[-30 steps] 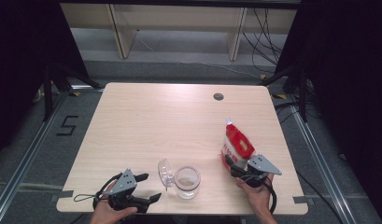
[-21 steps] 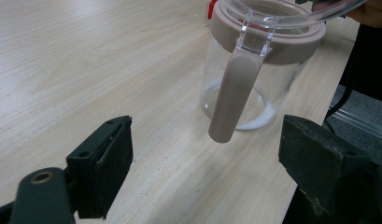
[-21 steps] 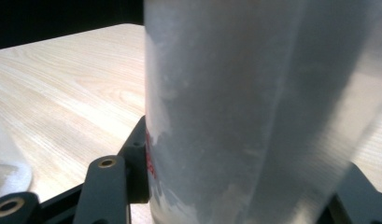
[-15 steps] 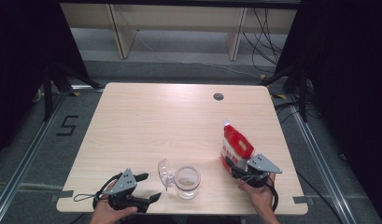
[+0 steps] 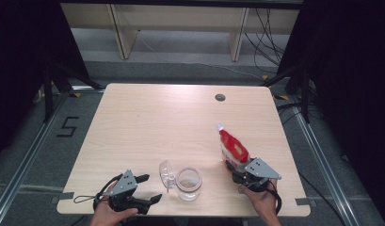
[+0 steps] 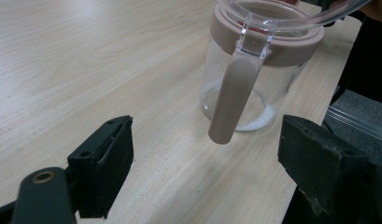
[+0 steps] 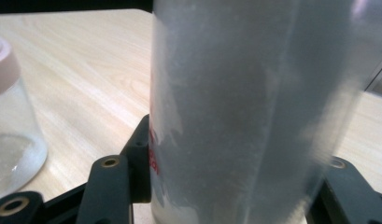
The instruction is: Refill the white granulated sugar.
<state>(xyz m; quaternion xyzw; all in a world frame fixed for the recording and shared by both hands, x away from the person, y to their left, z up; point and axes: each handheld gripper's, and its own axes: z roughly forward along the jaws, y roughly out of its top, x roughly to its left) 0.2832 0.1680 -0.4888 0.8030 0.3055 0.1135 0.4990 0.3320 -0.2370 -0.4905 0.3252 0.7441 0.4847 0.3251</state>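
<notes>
A clear glass jar [image 5: 188,184] with a pinkish-brown rim stands near the table's front edge, its hinged lid [image 5: 166,173] swung open to the left. A little white powder lies on the jar's [image 6: 254,70] bottom, and its clasp [image 6: 233,98] hangs down the side. My left gripper [image 5: 149,189] rests open on the table left of the jar, nothing between its jaws. My right gripper [image 5: 235,170] is shut on the lower part of a red and white pouch [image 5: 233,149], which stands tilted to the right of the jar. That pouch [image 7: 244,107] sits between the right gripper's jaws.
The light wooden table [image 5: 162,122] has a round cable hole [image 5: 220,98] at the back right. Metal floor rails [image 5: 20,165] run along both sides of the table. A shelf frame [image 5: 180,28] stands behind it. The jar [image 7: 11,135] is close on the pouch's left.
The right gripper has shifted the pouch a little leftward, its top leaning more towards the jar. The left gripper has stayed put.
</notes>
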